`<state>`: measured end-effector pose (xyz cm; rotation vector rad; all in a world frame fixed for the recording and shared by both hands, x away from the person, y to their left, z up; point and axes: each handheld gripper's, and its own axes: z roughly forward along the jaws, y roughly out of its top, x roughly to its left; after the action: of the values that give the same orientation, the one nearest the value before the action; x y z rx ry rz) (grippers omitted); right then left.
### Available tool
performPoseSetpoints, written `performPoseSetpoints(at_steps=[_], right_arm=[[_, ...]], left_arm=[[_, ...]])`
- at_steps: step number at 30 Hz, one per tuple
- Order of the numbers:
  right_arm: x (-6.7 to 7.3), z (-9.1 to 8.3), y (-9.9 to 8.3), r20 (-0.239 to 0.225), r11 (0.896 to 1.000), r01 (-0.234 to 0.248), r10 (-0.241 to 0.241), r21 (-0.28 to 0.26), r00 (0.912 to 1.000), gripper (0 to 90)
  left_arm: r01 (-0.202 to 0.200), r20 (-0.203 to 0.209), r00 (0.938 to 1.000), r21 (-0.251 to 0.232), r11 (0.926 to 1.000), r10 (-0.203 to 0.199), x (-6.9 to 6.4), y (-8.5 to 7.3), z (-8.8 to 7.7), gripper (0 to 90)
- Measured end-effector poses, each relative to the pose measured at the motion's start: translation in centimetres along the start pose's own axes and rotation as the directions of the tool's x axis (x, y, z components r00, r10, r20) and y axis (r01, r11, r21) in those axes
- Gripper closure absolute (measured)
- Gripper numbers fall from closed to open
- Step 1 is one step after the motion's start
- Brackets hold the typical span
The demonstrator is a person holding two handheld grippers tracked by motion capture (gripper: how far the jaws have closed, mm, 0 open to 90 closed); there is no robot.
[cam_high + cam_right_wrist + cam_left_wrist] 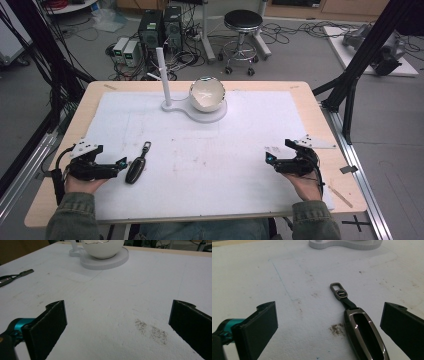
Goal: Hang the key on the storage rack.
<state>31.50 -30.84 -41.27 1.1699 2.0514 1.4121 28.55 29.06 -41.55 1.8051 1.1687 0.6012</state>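
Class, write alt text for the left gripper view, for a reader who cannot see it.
A dark car key fob with a strap and metal clip lies on a white mat, between the open jaws of the left gripper, nearer the right-hand jaw in this view. The edge of a white stand shows at the top.

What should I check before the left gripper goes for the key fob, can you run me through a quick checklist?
1. Left gripper jaws open wide: ok.
2. Key fob between the jaws: not ok, it lies close to the right-hand jaw in the left gripper view, off centre.
3. Fob lying flat on the white mat, strap and metal loop stretched away from the gripper: ok.
4. Nothing touching or crowding the fob: ok.
5. Right gripper open and well away from the fob: ok.
6. White bowl on its stand, far from the fob: ok.
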Motion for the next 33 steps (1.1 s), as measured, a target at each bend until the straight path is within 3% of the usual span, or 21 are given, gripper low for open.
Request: performPoseSetpoints(at_steps=[8,17,23,33], right_arm=[[0.1,0.1,0.0,0.001,1.000,0.000,0.000,0.007,1.0000,0.6],[0.1,0.1,0.0,0.003,1.000,0.003,-0.003,0.006,1.0000,0.6],[0.1,0.1,0.0,0.004,1.000,0.003,-0.003,0.007,1.0000,0.6],[0.2,0.0,0.0,0.006,1.000,0.003,-0.003,0.010,1.0000,0.6]], left_arm=[[-0.010,0.021,0.9997,0.032,0.9994,0.010,-0.2,0.8,0.3,1.7],[-0.041,0.024,0.9989,0.070,0.9967,0.040,-0.6,2.9,0.5,1.7],[-0.027,0.040,0.9989,0.098,0.9948,0.023,-0.7,3.8,0.8,1.7],[-0.087,0.059,0.9950,0.122,0.9887,0.080,-1.2,5.6,1.1,1.7]])
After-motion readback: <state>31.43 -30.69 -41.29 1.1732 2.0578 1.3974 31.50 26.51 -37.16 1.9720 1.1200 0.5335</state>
